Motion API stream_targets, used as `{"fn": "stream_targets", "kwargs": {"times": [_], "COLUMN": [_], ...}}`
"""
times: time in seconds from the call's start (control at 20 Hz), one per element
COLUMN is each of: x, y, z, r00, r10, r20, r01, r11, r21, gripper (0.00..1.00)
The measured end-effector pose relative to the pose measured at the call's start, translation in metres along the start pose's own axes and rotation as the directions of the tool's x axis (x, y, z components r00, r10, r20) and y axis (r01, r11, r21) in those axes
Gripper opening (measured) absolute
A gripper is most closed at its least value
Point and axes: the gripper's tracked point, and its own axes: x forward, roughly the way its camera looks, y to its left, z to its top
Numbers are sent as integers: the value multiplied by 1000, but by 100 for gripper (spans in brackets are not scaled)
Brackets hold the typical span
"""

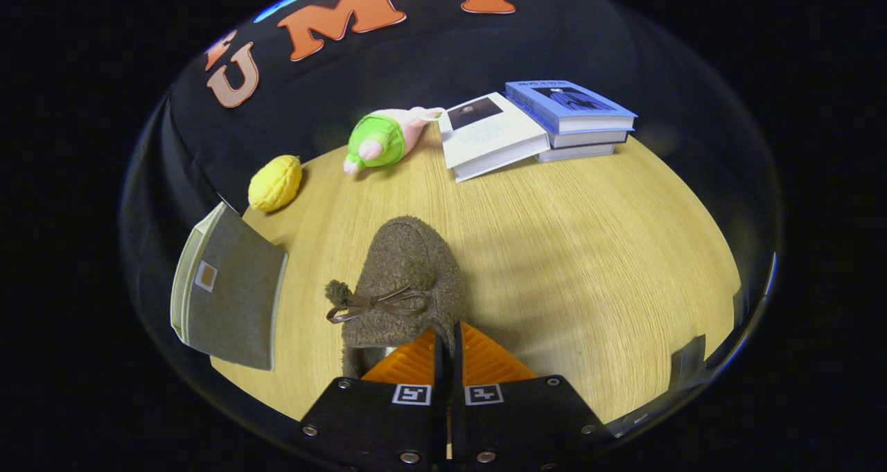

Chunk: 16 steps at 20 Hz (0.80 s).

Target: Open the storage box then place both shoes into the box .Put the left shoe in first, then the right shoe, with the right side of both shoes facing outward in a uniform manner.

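Gripping fuzzy brown slipper-style shoe w/ thin ribbon bow and pom-poms (402, 278), fingers of gripper (447, 351) clenched nearly together on the shoe's rear collar edge, thin wall of fabric pinched between them. Shoe sitting just ahead of fingers, toe pointing away, over pale wood-grain tabletop (589, 250); can't tell whether sole is resting on the wood or lifted slightly.

Judging step: carrying a shoe toward grey flat-lidded storage box w/ cream sides (229, 292), lying just left of the shoe, near table edge. Lid looking closed from this angle, though not sure — worth checking before approaching. Can't tell left shoe from right here either.

Doing it well, prob:
- Keeping pinch firm; fuzzy collar likely compressing and slipping, shoe apt to swing toe-down.
- Lifting straight before swinging left, avoiding dragging sole or bumping box wall.
- Rotating wrist so shoe's right side ends up facing outward, same as its pair.
- Lowering fully into box before releasing.

Staying clear of clutter beyond: yellow ridged lemon-like toy (275, 183), green-and-pink plush doll (381, 141), white paperback book (488, 134) leaning against stack of blue-covered books (572, 111). All well apart from shoe, not in path to box.
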Motion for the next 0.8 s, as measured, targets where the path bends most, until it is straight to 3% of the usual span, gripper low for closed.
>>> {"fn": "stream_targets", "kwargs": {"times": [0.8], "x": [-60], "y": [207], "z": [63], "r00": [985], "r10": [159], "r20": [60], "r01": [-150], "r11": [980], "r21": [-132], "gripper": [3]}}
